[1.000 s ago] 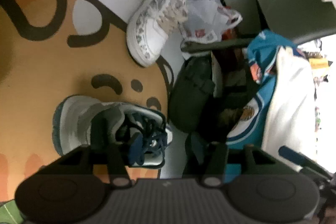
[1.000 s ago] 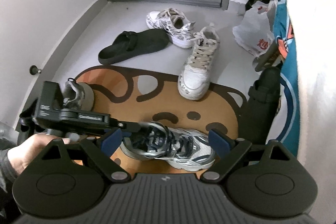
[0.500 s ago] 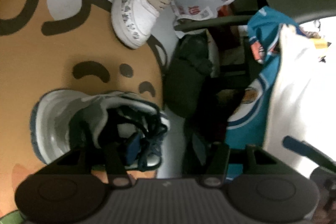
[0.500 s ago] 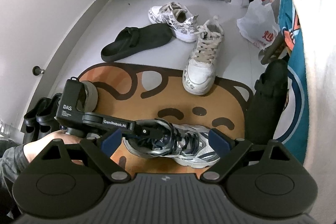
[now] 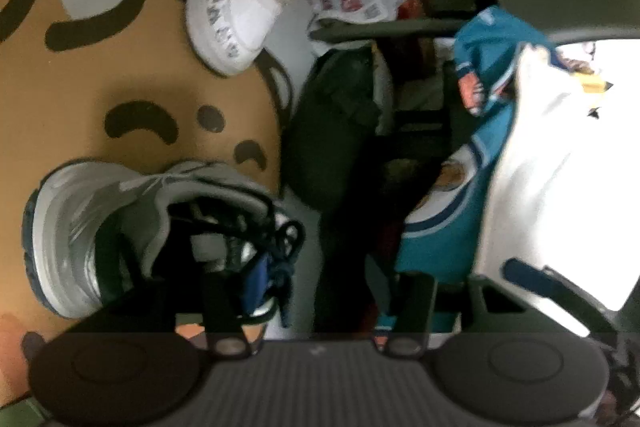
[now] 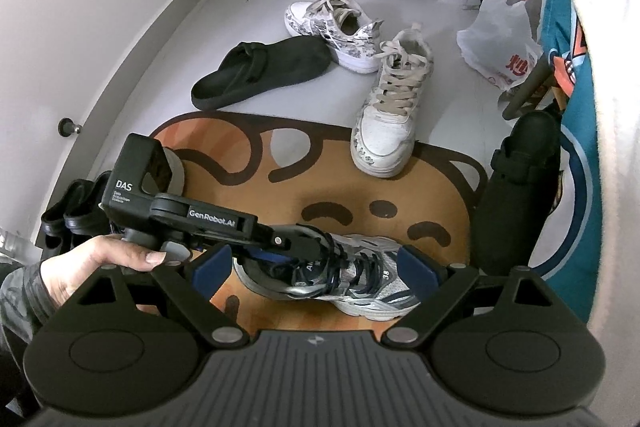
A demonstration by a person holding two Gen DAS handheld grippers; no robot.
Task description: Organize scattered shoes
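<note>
- My left tool [image 6: 296, 251] is closing, one finger inside the grey sneaker [image 6: 360, 279] on the mat [image 6: 248, 187]
- My right tool [image 6: 316, 267] hangs released above it
- White sneakers [image 6: 384, 123] and black slipper [image 6: 260, 71] beyond the mat remain scattered

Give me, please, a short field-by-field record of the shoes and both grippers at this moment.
grey running shoe: on the mat, on its side
left gripper: one finger reaching into that shoe's opening, jaws closing
right gripper: open, above the same shoe, holding nothing
white lace-up sneaker: toe on mat edge
patterned sneaker: on floor
black slipper: on floor beside it
</note>
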